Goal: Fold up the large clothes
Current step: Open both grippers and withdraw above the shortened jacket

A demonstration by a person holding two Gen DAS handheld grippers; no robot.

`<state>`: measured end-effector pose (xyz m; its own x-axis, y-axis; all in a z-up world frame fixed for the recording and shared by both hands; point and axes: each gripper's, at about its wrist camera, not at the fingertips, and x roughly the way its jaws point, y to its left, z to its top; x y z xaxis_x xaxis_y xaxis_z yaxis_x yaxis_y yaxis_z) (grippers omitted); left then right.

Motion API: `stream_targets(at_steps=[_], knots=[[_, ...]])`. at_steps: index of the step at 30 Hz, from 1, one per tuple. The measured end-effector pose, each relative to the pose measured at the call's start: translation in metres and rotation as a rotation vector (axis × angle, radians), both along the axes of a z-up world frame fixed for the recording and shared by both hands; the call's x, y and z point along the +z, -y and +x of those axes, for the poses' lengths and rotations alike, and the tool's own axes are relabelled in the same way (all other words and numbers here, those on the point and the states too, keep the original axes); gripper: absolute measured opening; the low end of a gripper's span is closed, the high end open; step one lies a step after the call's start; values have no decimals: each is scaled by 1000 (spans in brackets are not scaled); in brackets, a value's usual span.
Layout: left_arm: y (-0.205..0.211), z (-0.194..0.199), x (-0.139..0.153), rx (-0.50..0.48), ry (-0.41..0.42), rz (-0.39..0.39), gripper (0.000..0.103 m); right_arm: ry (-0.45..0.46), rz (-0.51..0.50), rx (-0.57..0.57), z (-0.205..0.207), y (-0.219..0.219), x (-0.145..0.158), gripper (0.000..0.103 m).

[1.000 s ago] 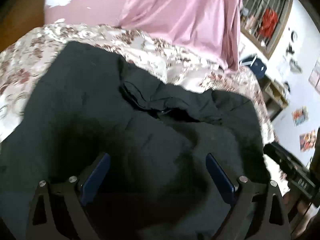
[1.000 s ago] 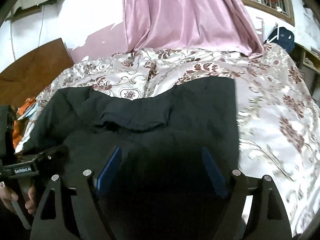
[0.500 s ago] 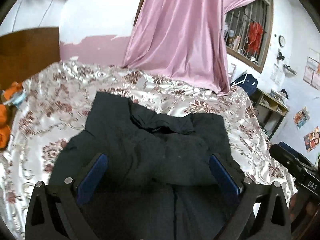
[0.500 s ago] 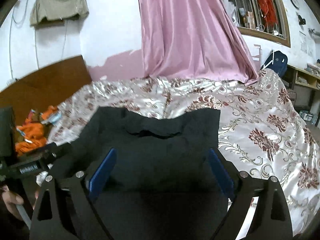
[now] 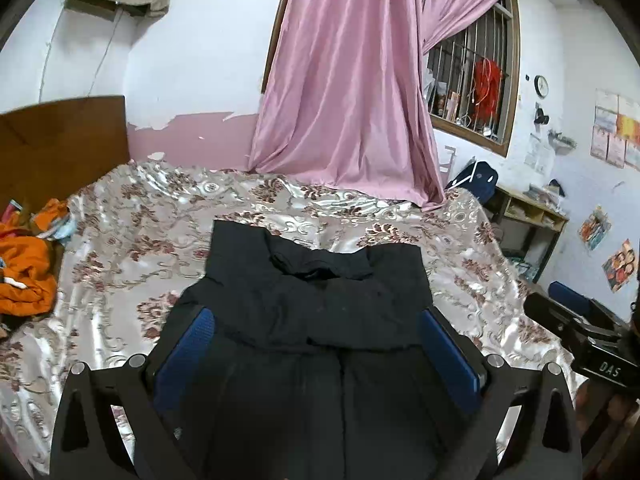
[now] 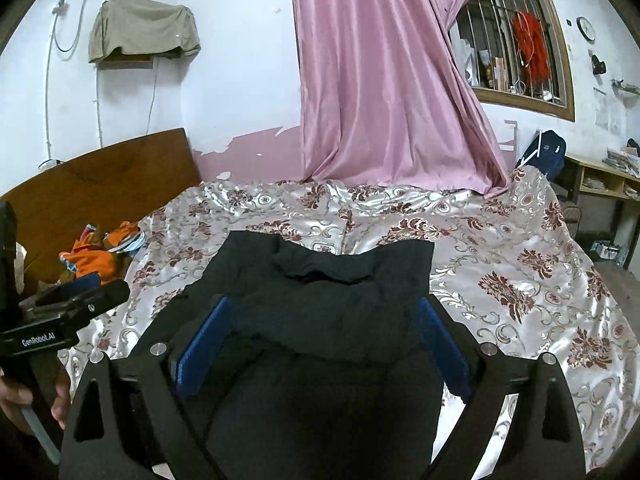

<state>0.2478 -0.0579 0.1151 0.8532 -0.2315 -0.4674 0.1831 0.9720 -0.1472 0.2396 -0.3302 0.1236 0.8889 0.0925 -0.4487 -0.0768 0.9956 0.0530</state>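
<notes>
A large black garment (image 5: 280, 272) lies spread on the floral bed cover (image 5: 120, 264), with a folded layer across its far half and a bunched band at its far middle. My left gripper (image 5: 316, 320) hovers above the near part of the garment, open, with nothing between its blue pads (image 5: 192, 344). The right gripper (image 6: 323, 306) hangs over the same black garment (image 6: 340, 280), also open and apart from the cloth. In the right wrist view the left gripper's body (image 6: 68, 312) shows at the left edge, held by a hand (image 6: 12, 400).
Orange clothes (image 5: 24, 276) are heaped at the bed's left by the wooden headboard (image 5: 60, 140). A pink curtain (image 5: 352, 100) hangs behind the bed. A blue backpack (image 5: 476, 176) and a low shelf (image 5: 532, 216) stand at the right.
Both grippers have drawn back and risen from close over the black garment, so the whole bed and the wall now show. The right jaws stand a little wider.
</notes>
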Motion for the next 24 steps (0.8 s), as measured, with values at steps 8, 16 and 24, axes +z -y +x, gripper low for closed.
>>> stream_targets(at_steps=[8, 16, 24], knots=[[3, -33, 0, 18, -35, 156, 103, -40, -31, 31, -39, -10, -5, 91], [11, -60, 1, -14, -21, 212, 103, -67, -50, 68, -61, -15, -12, 91], [17, -66, -7, -18, -47, 225, 103, -52, -64, 84, -76, -16, -7, 91]])
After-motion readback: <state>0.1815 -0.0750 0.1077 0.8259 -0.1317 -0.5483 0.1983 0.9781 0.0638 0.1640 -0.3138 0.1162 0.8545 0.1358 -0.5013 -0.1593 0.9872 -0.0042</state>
